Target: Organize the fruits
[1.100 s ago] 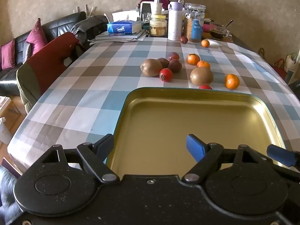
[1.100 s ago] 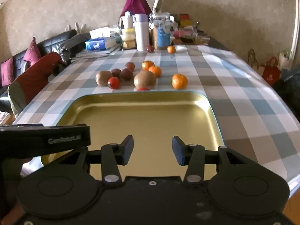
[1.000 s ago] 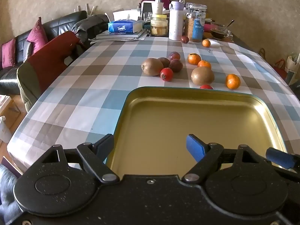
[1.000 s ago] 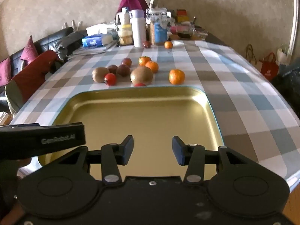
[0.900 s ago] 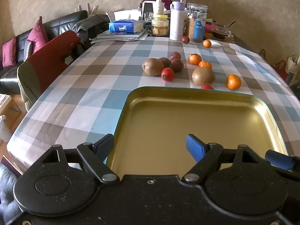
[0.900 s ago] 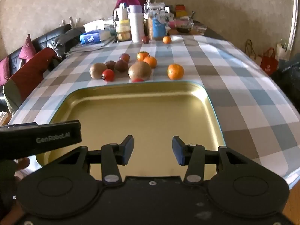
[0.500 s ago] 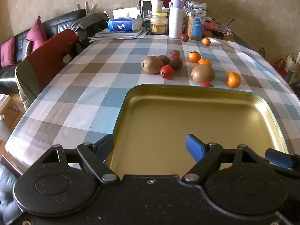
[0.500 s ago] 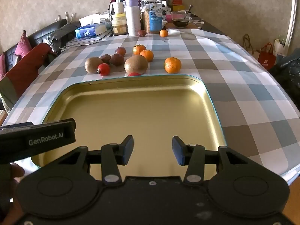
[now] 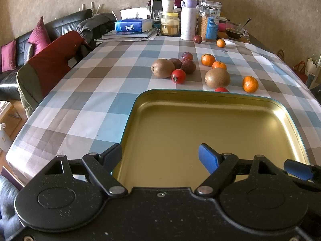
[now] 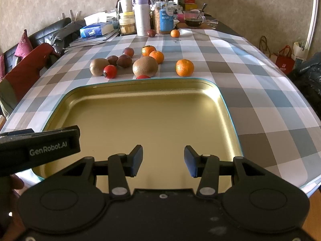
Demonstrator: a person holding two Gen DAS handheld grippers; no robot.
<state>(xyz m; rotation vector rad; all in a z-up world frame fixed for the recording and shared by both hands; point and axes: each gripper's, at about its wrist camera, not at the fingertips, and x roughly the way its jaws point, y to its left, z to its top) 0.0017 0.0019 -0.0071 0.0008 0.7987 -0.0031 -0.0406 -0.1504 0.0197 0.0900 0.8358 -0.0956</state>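
Observation:
An empty gold tray (image 9: 200, 97) (image 10: 218, 92) lies on the checked table near me. Behind it lie loose fruits: two kiwis (image 9: 163, 68) (image 10: 145, 66), dark plums (image 9: 188, 66), red fruits (image 9: 178, 76) (image 10: 110, 71), one half hidden behind the tray rim (image 10: 142, 77), and mandarins (image 9: 250, 84) (image 10: 184, 67). My left gripper (image 9: 160, 155) is open and empty over the tray's near left edge. My right gripper (image 10: 163, 158) is open and empty over the tray's near side.
Jars, a white bottle (image 9: 188, 19), a tissue box (image 9: 133, 25), books and a bowl crowd the table's far end, with a plum and a mandarin (image 9: 220, 43) there. A chair with red cloth (image 9: 50, 64) and a sofa stand left. The table edge falls off right.
Both grippers have shifted slightly forward and higher over the tray; the fruits look a little closer in the right view. Both grippers stay open. No fruit has moved.

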